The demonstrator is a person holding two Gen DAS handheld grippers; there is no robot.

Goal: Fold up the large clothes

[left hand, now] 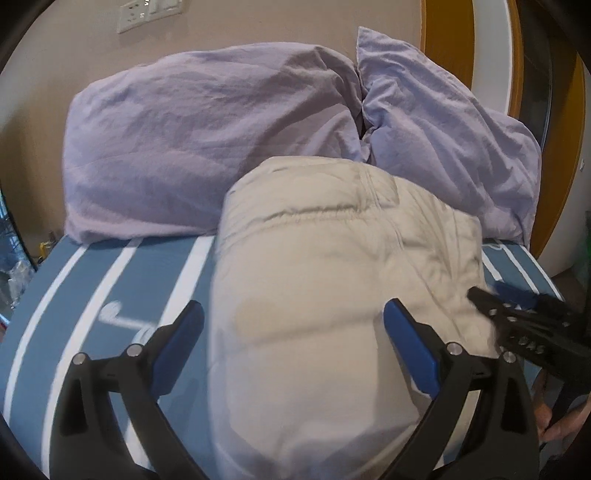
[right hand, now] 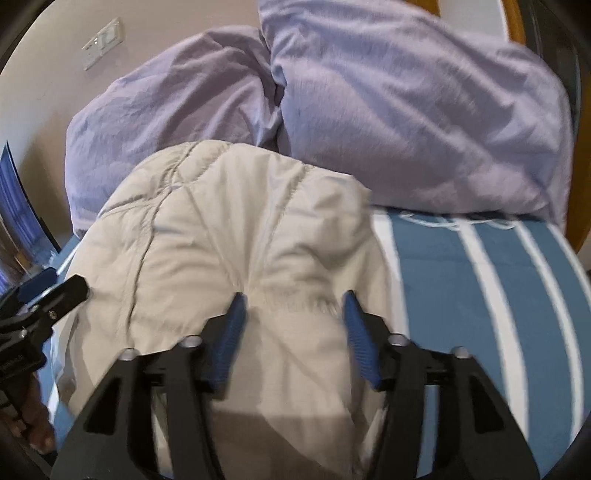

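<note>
A beige padded garment (left hand: 332, 280) lies folded in a thick bundle on the blue-and-white striped bed cover (left hand: 122, 284). It also shows in the right wrist view (right hand: 229, 236). My left gripper (left hand: 293, 317) is open over the bundle's near left part, one finger off its left edge. My right gripper (right hand: 293, 306) is open, its fingers over the bundle's near right part. The right gripper shows at the right edge of the left wrist view (left hand: 517, 317). The left gripper shows at the left edge of the right wrist view (right hand: 48, 299).
Two lilac pillows (left hand: 207, 140) (left hand: 443, 136) lean against the beige wall behind the bundle. A wall socket plate (left hand: 147, 14) is above them. Striped bed cover (right hand: 498, 295) lies to the right of the bundle. Clutter sits beyond the bed's left edge (left hand: 14, 273).
</note>
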